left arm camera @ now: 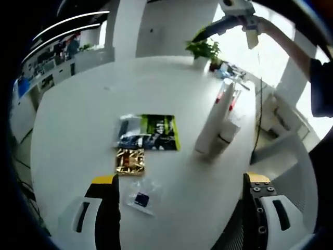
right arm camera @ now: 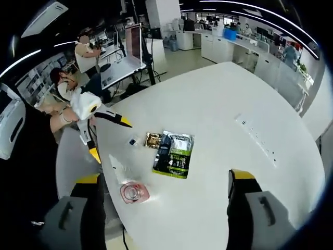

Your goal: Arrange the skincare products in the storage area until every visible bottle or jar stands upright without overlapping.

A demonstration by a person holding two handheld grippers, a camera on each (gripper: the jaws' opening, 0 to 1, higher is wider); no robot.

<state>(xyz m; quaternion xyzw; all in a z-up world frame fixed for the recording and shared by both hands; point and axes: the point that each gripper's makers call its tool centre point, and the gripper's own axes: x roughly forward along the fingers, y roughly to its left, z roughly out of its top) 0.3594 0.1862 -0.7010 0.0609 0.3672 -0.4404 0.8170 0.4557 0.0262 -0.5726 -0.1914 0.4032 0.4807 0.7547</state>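
Note:
On the round white table (left arm camera: pixel 78 130) stand tall white tubes (left arm camera: pixel 214 121) with red marks, upright and close together, with a short white jar (left arm camera: pixel 228 134) against them. From above in the right gripper view, a round pinkish container (right arm camera: pixel 134 192) sits near the table's edge. A green and black pack (left arm camera: pixel 152 133) (right arm camera: pixel 174 151), a gold sachet (left arm camera: pixel 130 160) (right arm camera: pixel 152 139) and a small clear sachet with a blue patch (left arm camera: pixel 141 199) (right arm camera: pixel 133 141) lie flat. My left gripper (left arm camera: pixel 182 208) (right arm camera: pixel 110 139) is open, short of the sachets. My right gripper (right arm camera: pixel 164 205) (left arm camera: pixel 244 18) hangs open high above.
A potted plant (left arm camera: pixel 204 51) and small clutter stand at the table's far edge. A strip socket (right arm camera: pixel 255 136) is set into the tabletop. People sit at desks (right arm camera: pixel 83 49) beyond the table. A person's sleeve (left arm camera: pixel 320 86) reaches in at the right.

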